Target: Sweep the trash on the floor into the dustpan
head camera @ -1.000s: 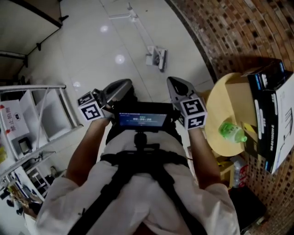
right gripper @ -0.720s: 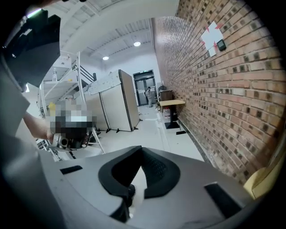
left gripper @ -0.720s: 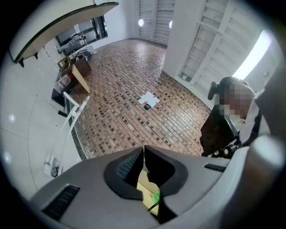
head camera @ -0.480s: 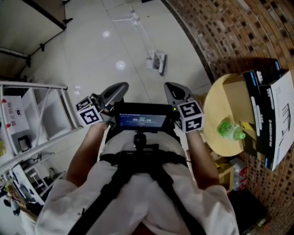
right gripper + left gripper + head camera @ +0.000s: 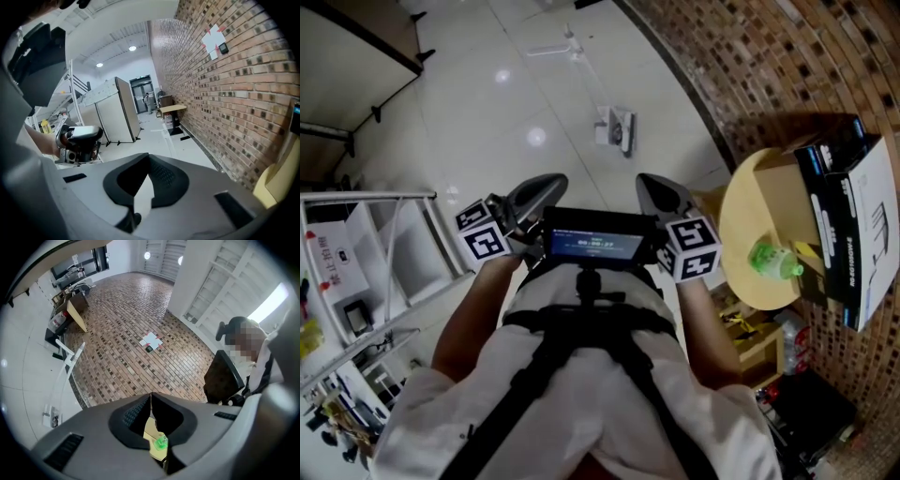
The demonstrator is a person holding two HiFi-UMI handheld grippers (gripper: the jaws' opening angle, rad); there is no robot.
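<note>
Both grippers are held up in front of the person's chest, either side of a small screen. My left gripper is shut with nothing in it; its jaws meet at a closed line. My right gripper is also shut and empty, and shows at the screen's right. A small white object stands on the pale tiled floor ahead, near the brick wall; it may be the dustpan. A thin white pole lies farther off. I see no trash.
A round yellow table at the right holds a green bottle and black and white boxes. The brick wall runs along the right. A white metal rack stands at the left.
Both grippers have risen slightly in front of the chest and stay shut. The head view has shifted a little.
</note>
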